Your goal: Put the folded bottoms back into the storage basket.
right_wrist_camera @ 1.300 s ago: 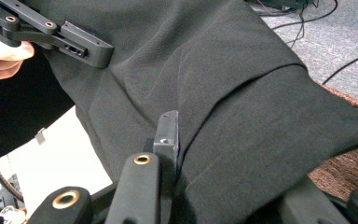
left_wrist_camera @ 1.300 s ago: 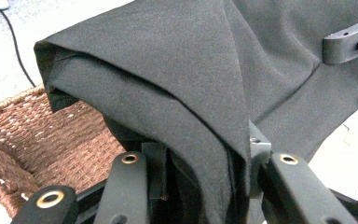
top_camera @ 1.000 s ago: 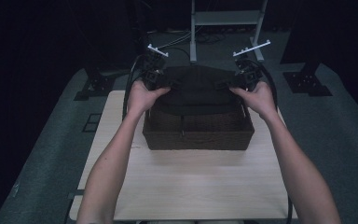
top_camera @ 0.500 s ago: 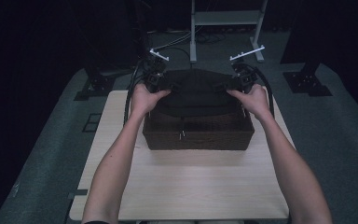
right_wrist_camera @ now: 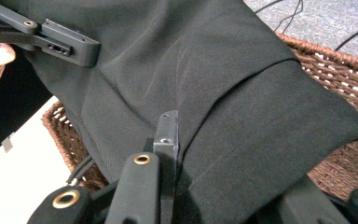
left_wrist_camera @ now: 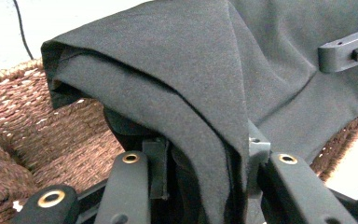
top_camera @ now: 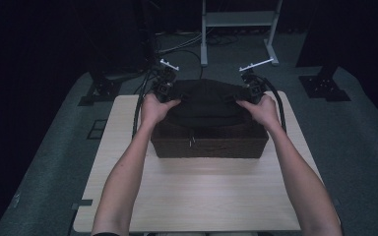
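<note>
A folded black cloth hangs between my two grippers over the brown woven basket on the table. My left gripper is shut on the cloth's left end; in the left gripper view the black cloth drapes over the jaws of my left gripper, above the basket's wicker wall. My right gripper is shut on the right end; in the right gripper view the black cloth covers my right gripper, with the basket's rim behind. The cloth sits low, at the basket's opening.
The basket stands at the middle back of a light wooden table. Cables and a white metal stand lie on the grey floor behind. Dark stand feet flank the table.
Both hands have sunk with the cloth, bringing it down toward and into the top of the basket. Both grippers stay closed on it.
</note>
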The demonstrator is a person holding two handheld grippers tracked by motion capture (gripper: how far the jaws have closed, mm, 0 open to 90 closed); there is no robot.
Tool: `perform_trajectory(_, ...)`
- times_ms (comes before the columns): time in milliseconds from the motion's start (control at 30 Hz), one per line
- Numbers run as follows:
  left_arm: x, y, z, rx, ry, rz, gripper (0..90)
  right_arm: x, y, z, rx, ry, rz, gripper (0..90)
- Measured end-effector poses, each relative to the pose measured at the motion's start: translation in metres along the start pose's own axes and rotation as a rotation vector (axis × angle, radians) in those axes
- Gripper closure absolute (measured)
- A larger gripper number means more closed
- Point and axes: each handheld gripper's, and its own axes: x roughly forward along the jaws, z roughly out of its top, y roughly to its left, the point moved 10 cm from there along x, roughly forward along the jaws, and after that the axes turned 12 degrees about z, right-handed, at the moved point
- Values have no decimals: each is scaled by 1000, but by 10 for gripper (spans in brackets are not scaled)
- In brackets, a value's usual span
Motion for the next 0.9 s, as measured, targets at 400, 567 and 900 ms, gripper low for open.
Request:
perform_trajectory(400,13,-1,-7,3,23,12,629,9,-14,-12,32,13,0,686)
perform_trajectory(567,20,0,-12,-15,31,4,630,13,-18,-17,46,14,5,686)
perform_trajectory(900,29,3,-18,-12,53,19,631,21,-24,-23,63,30,-4,685)
